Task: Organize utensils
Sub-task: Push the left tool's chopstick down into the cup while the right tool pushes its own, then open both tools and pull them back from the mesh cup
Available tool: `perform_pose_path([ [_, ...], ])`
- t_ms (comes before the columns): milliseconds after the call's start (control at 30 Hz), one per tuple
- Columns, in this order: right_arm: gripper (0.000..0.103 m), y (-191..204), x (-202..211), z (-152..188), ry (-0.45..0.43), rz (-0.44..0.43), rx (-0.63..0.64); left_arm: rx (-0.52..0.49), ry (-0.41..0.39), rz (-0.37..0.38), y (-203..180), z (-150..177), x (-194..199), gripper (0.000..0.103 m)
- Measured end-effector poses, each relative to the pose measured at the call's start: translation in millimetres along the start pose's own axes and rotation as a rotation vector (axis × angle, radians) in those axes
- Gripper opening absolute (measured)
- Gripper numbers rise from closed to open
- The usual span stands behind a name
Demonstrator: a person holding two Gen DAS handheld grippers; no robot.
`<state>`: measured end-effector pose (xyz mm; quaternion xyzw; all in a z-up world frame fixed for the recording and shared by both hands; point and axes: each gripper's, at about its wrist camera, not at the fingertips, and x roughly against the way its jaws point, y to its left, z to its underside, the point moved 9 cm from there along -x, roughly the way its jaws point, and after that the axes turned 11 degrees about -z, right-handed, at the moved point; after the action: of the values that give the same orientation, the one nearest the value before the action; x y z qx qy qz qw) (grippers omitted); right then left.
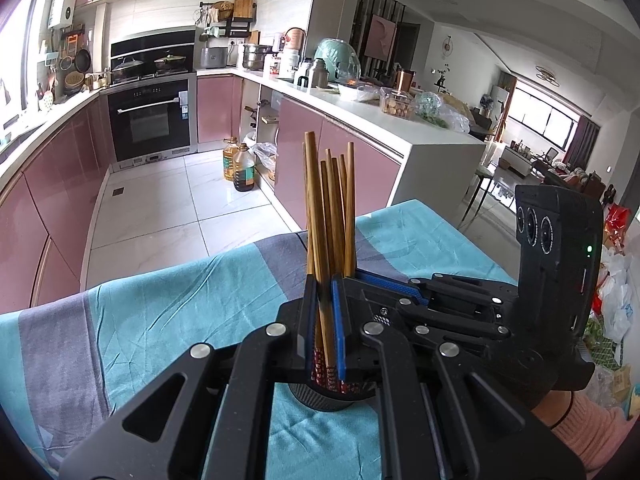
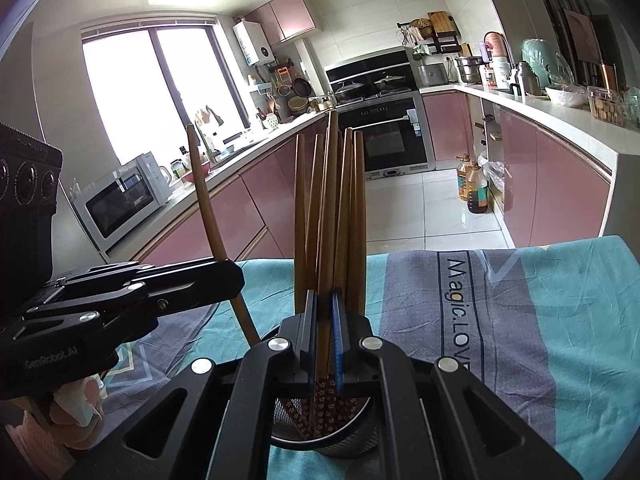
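Several brown wooden chopsticks (image 1: 328, 208) with red patterned lower ends stand upright in a dark metal holder cup (image 1: 320, 398) on a teal and grey cloth (image 1: 160, 312). My left gripper (image 1: 323, 312) is shut on a chopstick above the cup. My right gripper (image 2: 324, 320) is shut on chopsticks (image 2: 332, 216) standing in the mesh holder (image 2: 344, 440). The left gripper (image 2: 224, 280) enters the right wrist view from the left, holding one tilted chopstick (image 2: 208, 208). The right gripper's body (image 1: 440, 304) crosses the left wrist view.
The table with the cloth (image 2: 540, 320) stands in a kitchen with pink cabinets (image 1: 60, 184), an oven (image 1: 150, 120) and a white counter (image 1: 420, 128) loaded with jars and pots. Oil bottles (image 1: 240, 166) stand on the tiled floor. A microwave (image 2: 120, 200) sits at left.
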<state>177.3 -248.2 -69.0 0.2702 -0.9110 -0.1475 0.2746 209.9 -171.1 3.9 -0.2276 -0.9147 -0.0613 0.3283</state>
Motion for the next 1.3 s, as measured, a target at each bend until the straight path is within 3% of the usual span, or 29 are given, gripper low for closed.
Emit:
perform_pose_path([
  [733, 0.007, -5, -1, -3, 0.014, 0.010, 0.010, 0.028, 0.052, 0.014, 10, 5, -43, 0.008],
  [1200, 0.007, 0, 5, 3, 0.012, 0.000, 0.014, 0.016, 0.047, 0.043, 8, 18, -43, 0.009],
  [1233, 0.008, 2, 7, 4, 0.013, -0.001, 0.019, 0.015, 0.041, 0.046, 9, 20, -42, 0.013],
  [1300, 0.022, 5, 12, 5, 0.010, 0.005, 0.034, 0.022, 0.024, 0.038, 12, 24, -37, 0.020],
])
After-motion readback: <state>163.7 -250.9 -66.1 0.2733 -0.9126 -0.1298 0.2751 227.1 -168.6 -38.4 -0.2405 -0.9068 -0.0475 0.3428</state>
